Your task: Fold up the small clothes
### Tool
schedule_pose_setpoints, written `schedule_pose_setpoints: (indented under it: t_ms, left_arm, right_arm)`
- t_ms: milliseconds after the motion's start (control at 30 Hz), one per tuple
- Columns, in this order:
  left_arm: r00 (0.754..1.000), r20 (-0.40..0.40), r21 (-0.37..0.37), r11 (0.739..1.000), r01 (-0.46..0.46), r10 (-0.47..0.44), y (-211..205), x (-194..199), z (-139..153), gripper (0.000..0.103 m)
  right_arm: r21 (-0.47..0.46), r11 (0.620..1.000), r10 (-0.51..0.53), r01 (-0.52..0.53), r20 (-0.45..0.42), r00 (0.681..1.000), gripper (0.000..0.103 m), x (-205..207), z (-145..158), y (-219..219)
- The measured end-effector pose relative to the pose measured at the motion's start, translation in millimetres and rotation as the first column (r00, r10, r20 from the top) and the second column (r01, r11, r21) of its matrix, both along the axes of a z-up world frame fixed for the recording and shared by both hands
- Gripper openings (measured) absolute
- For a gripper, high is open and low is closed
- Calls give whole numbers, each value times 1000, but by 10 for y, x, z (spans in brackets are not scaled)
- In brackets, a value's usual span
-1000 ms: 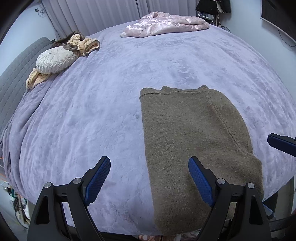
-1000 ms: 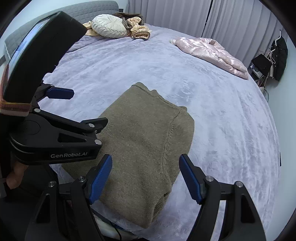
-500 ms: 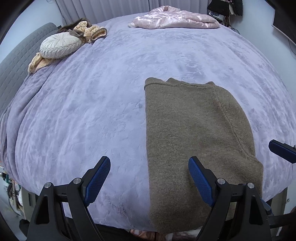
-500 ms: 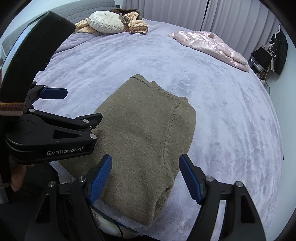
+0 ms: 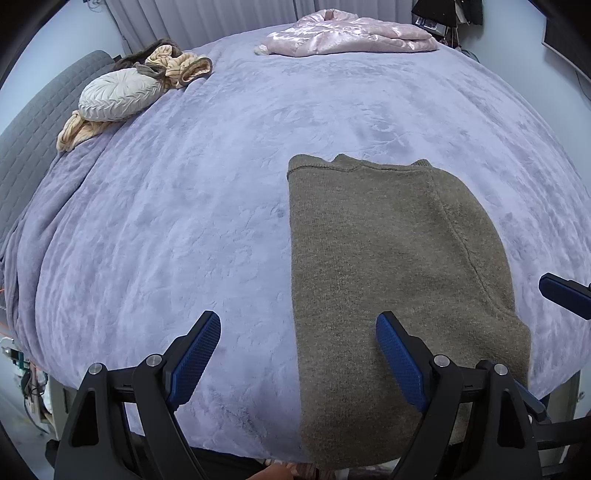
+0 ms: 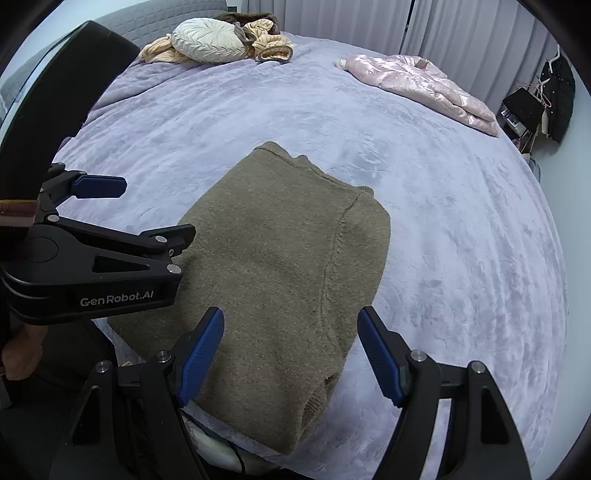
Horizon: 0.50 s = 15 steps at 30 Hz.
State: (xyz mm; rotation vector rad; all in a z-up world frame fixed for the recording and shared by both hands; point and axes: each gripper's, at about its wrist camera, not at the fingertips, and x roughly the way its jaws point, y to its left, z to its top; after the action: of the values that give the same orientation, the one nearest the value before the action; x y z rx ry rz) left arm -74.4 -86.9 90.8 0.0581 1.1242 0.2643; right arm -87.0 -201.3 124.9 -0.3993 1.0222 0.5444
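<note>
An olive-brown knit sweater (image 5: 388, 266) lies folded into a long strip on the lilac bed cover (image 5: 207, 206), its near end hanging over the bed's front edge. My left gripper (image 5: 297, 350) hovers open above the sweater's left edge, nothing between its blue pads. In the right wrist view the same sweater (image 6: 280, 266) runs away from the camera. My right gripper (image 6: 291, 350) stands open over its near right part, holding nothing. The left gripper's black body (image 6: 92, 266) shows at the left of that view.
A pink shiny jacket (image 5: 347, 35) lies at the far side of the bed. A round cream cushion (image 5: 118, 94) and tan-and-brown clothes (image 5: 177, 66) sit by the grey headboard (image 5: 22, 122). Curtains hang behind; a dark coat (image 6: 557, 96) hangs at the right.
Both grippers stay open and nearly still. The views have tilted slightly, so the sweater sits a little differently in frame; the sweater itself has not moved.
</note>
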Motion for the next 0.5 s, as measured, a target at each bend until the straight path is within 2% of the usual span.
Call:
schedule_pose_setpoints:
  t_ms: [500]
  left_arm:
    - [1000, 4, -7, 1000, 5, -5, -11, 3, 18, 87]
  right_arm:
    - [-8, 1000, -4, 4, 0, 1000, 78, 33, -8, -26]
